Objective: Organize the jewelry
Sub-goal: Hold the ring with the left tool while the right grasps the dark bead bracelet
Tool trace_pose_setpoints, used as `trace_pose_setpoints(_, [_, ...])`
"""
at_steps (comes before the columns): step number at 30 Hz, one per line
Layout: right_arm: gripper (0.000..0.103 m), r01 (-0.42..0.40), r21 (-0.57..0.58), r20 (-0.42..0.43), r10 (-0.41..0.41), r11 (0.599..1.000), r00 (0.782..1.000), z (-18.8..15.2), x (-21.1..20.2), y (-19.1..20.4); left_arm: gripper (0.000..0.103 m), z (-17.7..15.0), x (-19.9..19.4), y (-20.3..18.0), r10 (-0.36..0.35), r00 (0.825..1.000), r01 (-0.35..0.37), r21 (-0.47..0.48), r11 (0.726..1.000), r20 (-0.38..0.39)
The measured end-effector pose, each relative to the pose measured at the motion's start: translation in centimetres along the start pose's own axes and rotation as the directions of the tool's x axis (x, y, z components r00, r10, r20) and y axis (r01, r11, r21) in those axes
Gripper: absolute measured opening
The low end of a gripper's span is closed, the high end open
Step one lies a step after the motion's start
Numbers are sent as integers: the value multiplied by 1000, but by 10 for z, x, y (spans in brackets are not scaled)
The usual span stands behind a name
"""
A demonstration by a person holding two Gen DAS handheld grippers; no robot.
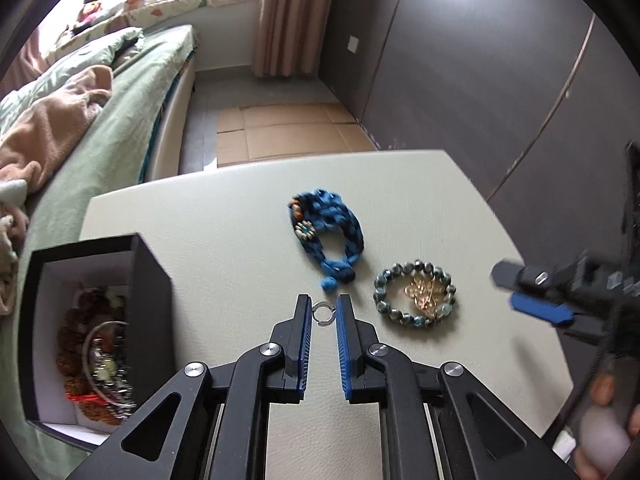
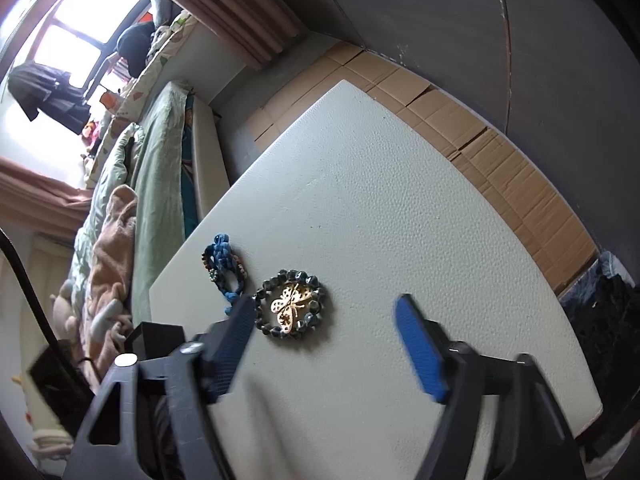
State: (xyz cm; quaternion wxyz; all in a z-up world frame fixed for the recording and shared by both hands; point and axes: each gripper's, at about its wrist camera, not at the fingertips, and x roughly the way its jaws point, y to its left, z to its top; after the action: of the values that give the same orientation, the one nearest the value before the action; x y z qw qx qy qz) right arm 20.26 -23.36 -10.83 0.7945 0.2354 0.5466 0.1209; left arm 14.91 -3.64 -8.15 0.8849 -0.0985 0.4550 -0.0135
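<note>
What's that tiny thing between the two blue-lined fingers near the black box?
A small silver ring sits between the left gripper fingers, seen in the left wrist view.

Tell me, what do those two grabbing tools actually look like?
Both look alike. The left gripper has two flat black fingers lined with ribbed blue pads, mounted on angular black linkage arms with cut-out openings, joined by round silver pivot bolts. The right gripper shows the same black frame, blue pads and silver bolts.

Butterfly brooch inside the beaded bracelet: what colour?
Gold, the butterfly brooch shows best in the right wrist view.
</note>
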Motion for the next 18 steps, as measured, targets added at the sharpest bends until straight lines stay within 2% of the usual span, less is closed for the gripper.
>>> trace_pose_setpoints(6, [31,23,-53,-28,-24,998,999,-4,15,11,13,3,-13,12,-15,1000,16,-33,999,27])
trace_pose_setpoints(9, [28,54,-85,-30,-57,995,998,-5,24,16,13,4,-19,16,-24,999,26,-46,999,38])
trace_pose_setpoints(18, [27,131,-138,-16,-134,982,991,-6,35,25,13,10,-41,31,-50,995,56,-72,996,83])
